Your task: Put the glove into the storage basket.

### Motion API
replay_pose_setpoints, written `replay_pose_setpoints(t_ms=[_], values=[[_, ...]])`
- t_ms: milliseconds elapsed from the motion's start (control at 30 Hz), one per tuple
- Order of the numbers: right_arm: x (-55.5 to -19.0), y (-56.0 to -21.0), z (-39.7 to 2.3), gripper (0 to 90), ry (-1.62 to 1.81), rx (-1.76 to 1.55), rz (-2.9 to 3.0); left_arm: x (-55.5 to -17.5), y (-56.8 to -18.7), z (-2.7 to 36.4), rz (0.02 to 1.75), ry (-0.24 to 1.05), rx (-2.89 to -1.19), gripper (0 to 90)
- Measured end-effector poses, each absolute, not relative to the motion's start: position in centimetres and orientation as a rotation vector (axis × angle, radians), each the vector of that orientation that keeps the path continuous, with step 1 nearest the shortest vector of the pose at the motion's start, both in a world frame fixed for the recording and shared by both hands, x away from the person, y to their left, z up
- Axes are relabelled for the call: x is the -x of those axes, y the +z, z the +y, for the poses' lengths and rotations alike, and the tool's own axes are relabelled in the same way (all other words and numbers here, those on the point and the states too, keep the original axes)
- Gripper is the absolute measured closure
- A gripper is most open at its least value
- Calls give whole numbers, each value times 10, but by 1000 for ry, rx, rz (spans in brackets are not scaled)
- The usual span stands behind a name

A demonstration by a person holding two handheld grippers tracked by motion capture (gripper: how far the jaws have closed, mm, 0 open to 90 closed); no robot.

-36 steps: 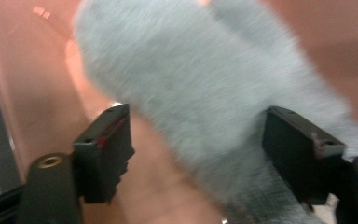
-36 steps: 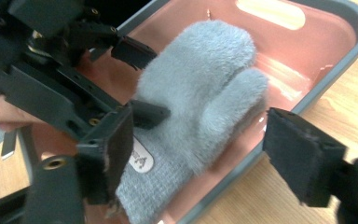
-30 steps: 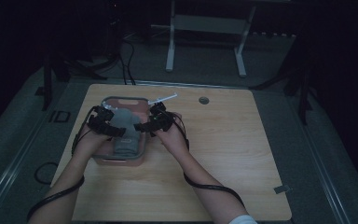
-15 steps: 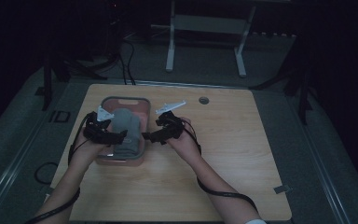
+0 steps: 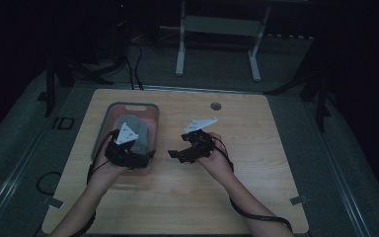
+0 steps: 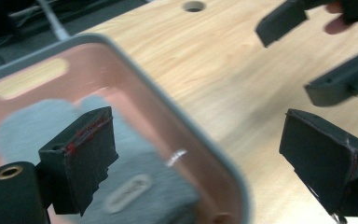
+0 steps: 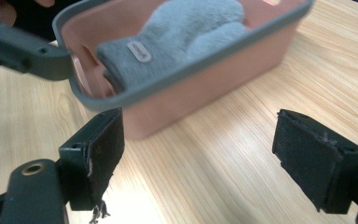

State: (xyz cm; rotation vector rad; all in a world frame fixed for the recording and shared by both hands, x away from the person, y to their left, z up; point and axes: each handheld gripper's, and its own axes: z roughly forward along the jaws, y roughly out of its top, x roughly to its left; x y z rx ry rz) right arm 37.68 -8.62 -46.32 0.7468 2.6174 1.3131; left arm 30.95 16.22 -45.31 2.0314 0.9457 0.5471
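Fingers [image 7: 100,151] apart; sock's label [image 7: 139,50] visible.

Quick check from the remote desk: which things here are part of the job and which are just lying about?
In the job:
pink bin
grey folded cloth inside it
left gripper, open
right gripper, open

Lying about:
table's cable hole
white stand behind the table
floor cables

Two black two-jaw grippers — left gripper [image 5: 150,154], right gripper [image 5: 173,155] — carry grey three-cornered plates, trailing black cables, red-smeared left pad [image 6: 91,154].
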Motion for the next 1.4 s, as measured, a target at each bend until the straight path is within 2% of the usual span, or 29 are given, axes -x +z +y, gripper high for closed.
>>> replay_pose_setpoints(t_ms=[500, 800, 1400], values=[[-357, -478, -156, 159, 1276, -751, 2581, -296, -466, 110, 769, 426, -2073, 109], [-342, -499, -187, 145, 1251, -729, 2618, -287, -489, 74, 648, 319, -2119, 109], [-316, -538, -246, 145, 1275, -799, 2604, -276, -534, 42, 555, 195, -2156, 109]])
